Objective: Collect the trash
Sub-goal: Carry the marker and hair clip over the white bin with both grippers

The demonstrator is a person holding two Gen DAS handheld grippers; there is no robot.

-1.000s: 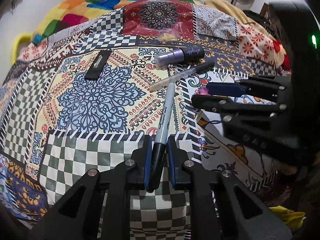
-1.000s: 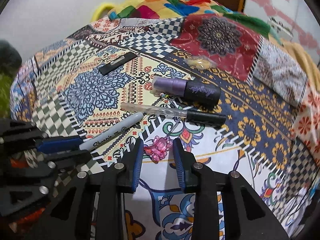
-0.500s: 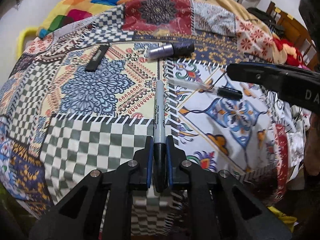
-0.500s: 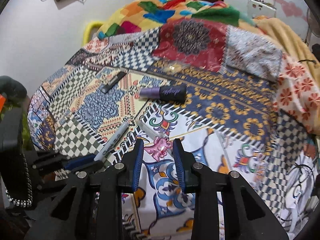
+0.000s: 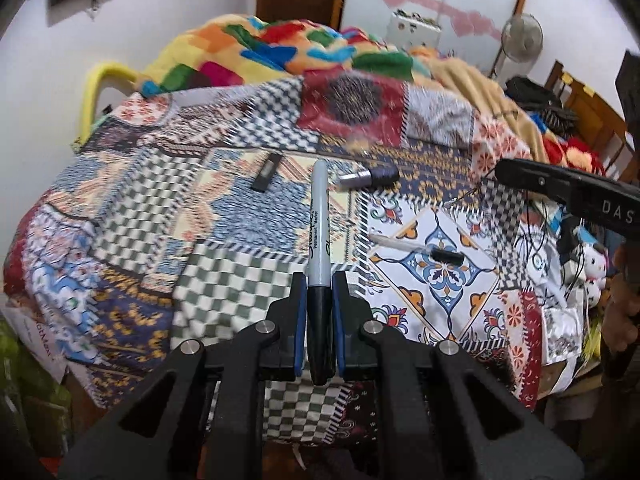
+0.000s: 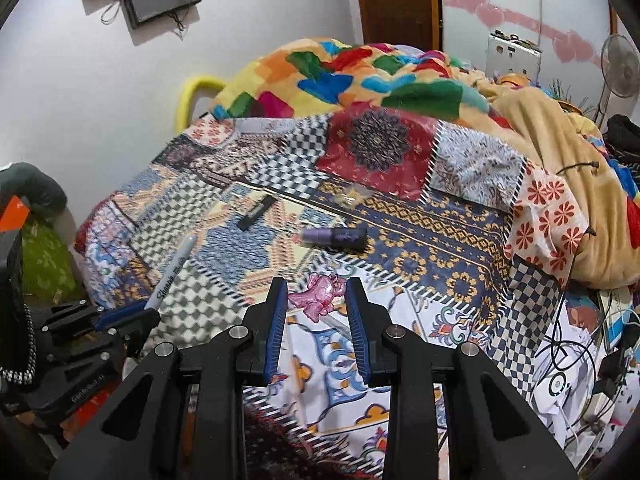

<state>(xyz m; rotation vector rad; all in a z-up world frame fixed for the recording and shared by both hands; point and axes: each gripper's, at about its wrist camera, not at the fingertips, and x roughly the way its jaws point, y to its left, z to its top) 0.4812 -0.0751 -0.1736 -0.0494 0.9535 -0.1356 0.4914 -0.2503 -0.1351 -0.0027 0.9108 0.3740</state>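
Item one: marker (image 5: 319, 240), grey barrel with black cap, pinched by its capped end between the pressed-together left tongs (image 5: 319, 312), barrel projecting forward above the patchwork bedspread (image 5: 224, 280). Likely light, rigid and smooth-sided; the hold at the cap looks secure, though a grip nearer the barrel's middle would resist swinging better. Item two: pink translucent charm (image 6: 318, 295), seen between the tips of the right tongs (image 6: 316, 304), whose blades stand partly spread; whether the pads actually bear on it or it hangs by a fine cord cannot be told from this angle. Probably very light, hard, irregular in outline, apt to twist; best taken across its broadest part. Items not yet collected, lying on the bed: purple tube with dark cap (image 6: 335, 237), round and likely to roll, to be taken across its middle; clear pen with black cap (image 5: 418, 249), slim and slippery; flat black stick (image 6: 256, 212); a small crumpled wrapper (image 6: 352, 197), soft and weightless.
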